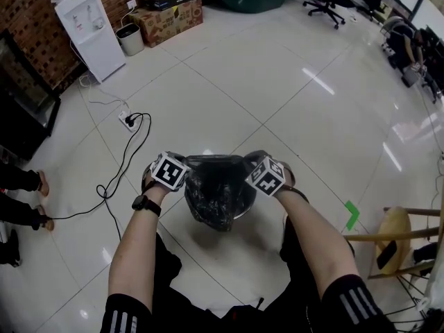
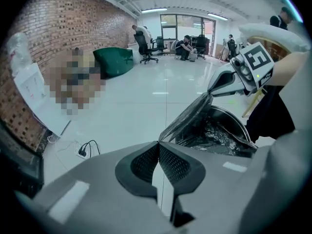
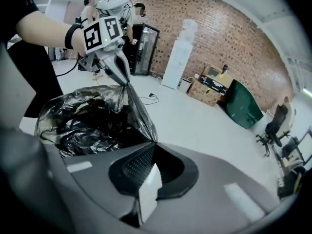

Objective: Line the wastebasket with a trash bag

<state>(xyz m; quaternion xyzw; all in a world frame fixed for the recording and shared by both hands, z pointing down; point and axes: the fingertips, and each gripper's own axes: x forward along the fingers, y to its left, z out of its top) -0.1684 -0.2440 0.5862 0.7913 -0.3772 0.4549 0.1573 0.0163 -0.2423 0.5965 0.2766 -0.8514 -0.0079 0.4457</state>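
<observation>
Stretching over the round metal wastebasket [image 2: 230, 116] on the white tile floor [image 1: 277, 96] near the person's knees, the black trash bag [image 1: 214, 193] is pulled taut. The left gripper [image 2: 158, 144] pinches its left edge and the right gripper [image 3: 152, 144] its right edge. A power strip [image 1: 128, 121] lies far left.

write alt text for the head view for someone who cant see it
Seen from above, a person's left gripper and right gripper each pinch the top edge of a black trash bag, holding it over a round wastebasket between their knees. Around them is a glossy white tiled floor.
</observation>
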